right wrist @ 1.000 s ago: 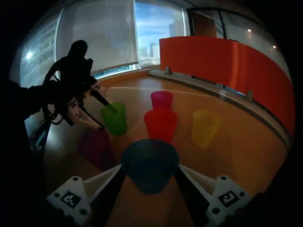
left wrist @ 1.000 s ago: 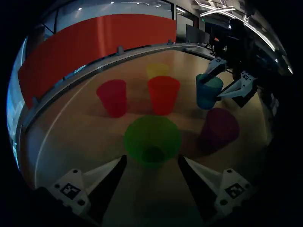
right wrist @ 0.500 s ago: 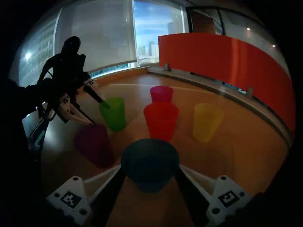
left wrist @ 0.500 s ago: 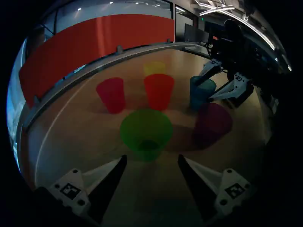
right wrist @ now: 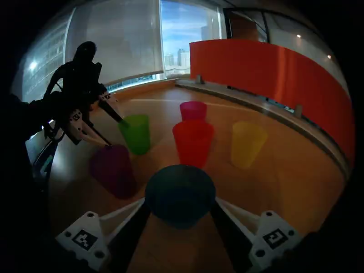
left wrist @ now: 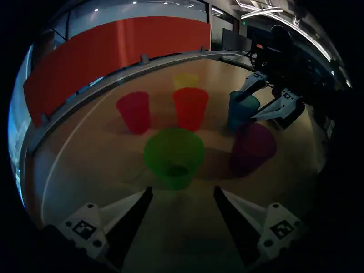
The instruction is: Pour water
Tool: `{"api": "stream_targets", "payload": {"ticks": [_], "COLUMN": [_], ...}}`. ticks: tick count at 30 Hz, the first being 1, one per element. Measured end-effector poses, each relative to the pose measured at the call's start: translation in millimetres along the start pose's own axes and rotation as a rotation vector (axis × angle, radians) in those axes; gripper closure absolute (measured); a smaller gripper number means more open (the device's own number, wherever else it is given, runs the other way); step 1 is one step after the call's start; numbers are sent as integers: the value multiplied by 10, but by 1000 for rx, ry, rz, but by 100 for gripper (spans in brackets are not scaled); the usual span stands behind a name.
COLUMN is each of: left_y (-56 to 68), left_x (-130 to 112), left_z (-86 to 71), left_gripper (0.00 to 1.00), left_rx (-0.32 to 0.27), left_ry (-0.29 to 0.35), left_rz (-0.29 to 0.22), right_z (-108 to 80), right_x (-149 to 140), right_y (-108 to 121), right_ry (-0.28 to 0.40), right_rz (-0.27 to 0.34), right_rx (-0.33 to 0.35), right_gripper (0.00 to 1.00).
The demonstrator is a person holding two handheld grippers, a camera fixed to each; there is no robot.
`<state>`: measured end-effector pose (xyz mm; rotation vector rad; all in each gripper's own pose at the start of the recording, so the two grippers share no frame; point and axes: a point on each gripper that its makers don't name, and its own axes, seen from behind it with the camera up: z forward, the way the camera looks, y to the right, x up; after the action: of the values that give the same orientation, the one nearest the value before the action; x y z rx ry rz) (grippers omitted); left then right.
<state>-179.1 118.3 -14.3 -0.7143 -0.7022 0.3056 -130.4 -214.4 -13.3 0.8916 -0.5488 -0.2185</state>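
Fingers (right wrist: 134, 223) of the right claw (right wrist: 180, 202) pinch the teal cup (right wrist: 180, 191) at both sides, low over the tabletop (right wrist: 282, 191). The left claw (left wrist: 182, 187) is spread, and the green cup (left wrist: 174, 154) stands free just beyond its tips. I cannot tell whether either cup holds water. A clean pour calls for a firm grip, the rim brought over one mouth, and a slow tip clear of the purple cup (left wrist: 252, 148). Beyond stand the red cup (left wrist: 190, 108), pink cup (left wrist: 134, 111) and yellow cup (left wrist: 185, 80).
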Motion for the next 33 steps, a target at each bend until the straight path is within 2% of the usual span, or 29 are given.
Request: {"api": "stream_targets", "payload": {"ticks": [5,15,27,33], "left_y": [-48,-79,-149,-150], "left_x": [-3,-27,-32,65], "left_z": [-35,-165,-476,-603], "left_gripper": [0,0,0,0], "left_rx": [18,55,144,194], "left_ry": [7,37,102,166], "left_rz": [-12,-55,-94,-112], "right_z": [-34,-220,-693,-909], "right_x": [-14,-85,-198,-159], "right_y": [22,33,88,135], "right_ry": [3,13,67,116], "right_rz": [9,30,94,118], "right_rx": [-15,-52,-130,-173], "right_gripper": [1,1,1,1]}}
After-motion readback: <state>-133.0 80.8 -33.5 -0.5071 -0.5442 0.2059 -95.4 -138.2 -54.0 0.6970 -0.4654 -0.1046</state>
